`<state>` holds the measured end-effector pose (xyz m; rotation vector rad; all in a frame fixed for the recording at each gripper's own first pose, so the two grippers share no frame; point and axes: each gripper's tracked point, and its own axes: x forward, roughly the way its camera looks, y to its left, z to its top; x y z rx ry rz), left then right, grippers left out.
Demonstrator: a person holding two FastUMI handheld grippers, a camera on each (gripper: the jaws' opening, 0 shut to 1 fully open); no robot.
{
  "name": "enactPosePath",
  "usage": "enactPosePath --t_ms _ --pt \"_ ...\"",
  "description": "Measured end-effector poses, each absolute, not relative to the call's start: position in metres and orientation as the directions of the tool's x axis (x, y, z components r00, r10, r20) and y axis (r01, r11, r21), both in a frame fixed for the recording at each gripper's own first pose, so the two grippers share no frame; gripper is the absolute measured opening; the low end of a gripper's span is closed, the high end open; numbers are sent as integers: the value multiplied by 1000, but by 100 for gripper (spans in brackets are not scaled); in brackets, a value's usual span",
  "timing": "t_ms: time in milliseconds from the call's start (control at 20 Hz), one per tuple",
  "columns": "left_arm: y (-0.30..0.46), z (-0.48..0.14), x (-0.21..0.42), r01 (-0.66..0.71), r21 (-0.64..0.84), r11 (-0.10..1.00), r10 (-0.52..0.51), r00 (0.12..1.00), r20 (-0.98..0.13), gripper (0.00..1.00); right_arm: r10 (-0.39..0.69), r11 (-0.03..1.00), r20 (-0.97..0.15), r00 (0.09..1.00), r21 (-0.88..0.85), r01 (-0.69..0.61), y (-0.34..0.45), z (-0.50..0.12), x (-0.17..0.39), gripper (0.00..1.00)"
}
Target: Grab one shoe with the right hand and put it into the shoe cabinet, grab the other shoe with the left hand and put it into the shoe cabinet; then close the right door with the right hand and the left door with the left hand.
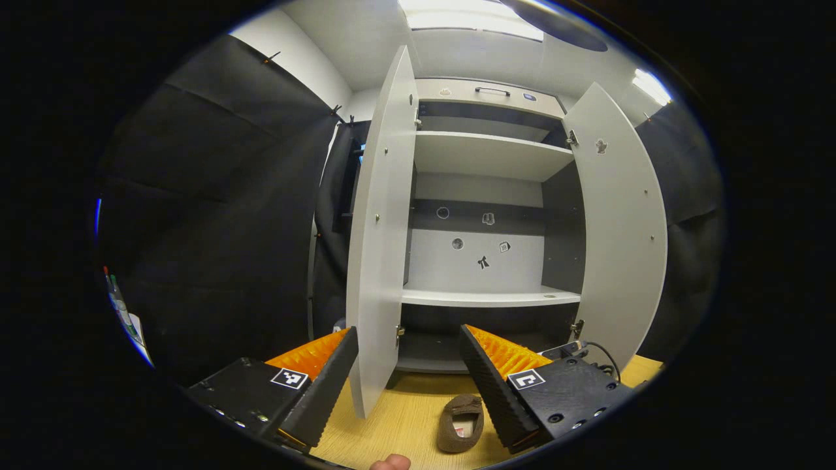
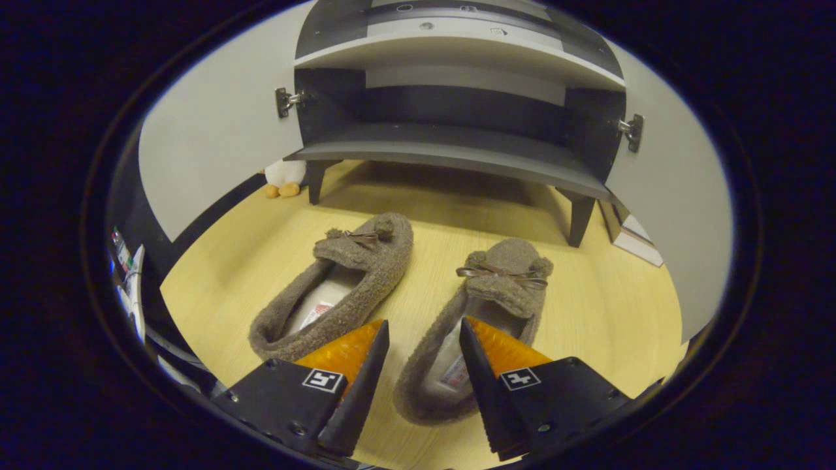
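We judge step one: right tool [image 2: 421,339], jaws apart, straddling heel-side wall of right-hand fuzzy brown slipper [image 2: 480,326] — next, clamp, lift to grey shoe cabinet [image 2: 450,153]. Left tool [image 1: 408,356] apart, idle.

both tools [image 1: 408,372] [image 2: 421,365] agape, empty

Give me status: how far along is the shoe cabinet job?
Nothing is stowed yet: both shoes, the left one and the right one, sit on the floor before the cabinet. In hand: the open right gripper straddles the right one. The left gripper is open, held back. Left: both shoes, then both open doors.
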<state>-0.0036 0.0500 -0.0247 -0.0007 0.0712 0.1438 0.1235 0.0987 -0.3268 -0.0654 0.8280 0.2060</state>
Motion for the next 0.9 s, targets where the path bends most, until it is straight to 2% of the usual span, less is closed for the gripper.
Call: enactPosePath --t_ms 150,300,650,700,800,900 --pt "51 -27 -3 -142 5 990 142 987 -76 95 109 985 -745 658 -6 -171 97 -335 137 69" --pt "49 -30 -5 -138 -1 990 138 987 -87 95 69 992 -746 663 -20 -126 92 -340 147 44" --pt "49 -31 -5 -128 -2 992 127 987 -94 95 108 993 -680 725 48 -104 81 -341 151 24" --pt "48 -31 -6 -126 -3 992 125 987 -96 95 115 993 -668 735 51 -110 81 -340 151 16" --pt "46 -32 -6 -121 -5 993 120 988 -100 95 137 990 -651 746 68 -123 81 -336 149 5" --pt "43 -32 -7 -114 -7 993 113 989 -99 95 134 990 -608 782 42 -136 77 -326 148 4"
